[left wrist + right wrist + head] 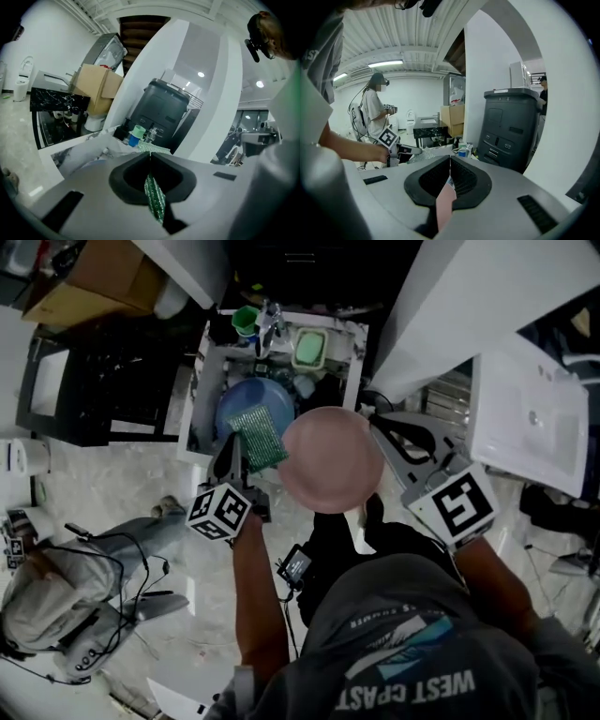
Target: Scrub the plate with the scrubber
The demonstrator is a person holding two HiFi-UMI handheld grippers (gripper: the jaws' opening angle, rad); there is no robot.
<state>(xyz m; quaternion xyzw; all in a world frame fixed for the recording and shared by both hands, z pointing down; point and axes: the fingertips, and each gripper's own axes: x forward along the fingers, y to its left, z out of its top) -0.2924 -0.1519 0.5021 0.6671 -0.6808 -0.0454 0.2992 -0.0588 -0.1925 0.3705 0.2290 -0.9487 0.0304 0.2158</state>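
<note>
Near the sink (201, 381), left claw (150, 158) clamps scrubber (261, 435), right claw (450, 161) clamps plate (330, 461).

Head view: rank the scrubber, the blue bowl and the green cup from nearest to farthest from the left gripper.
1. Scrubber: clamped in the left gripper, at its tip.
2. Blue bowl: in the sink, just beyond the scrubber.
3. Green cup: at the sink's far edge, left of the tap.
</note>
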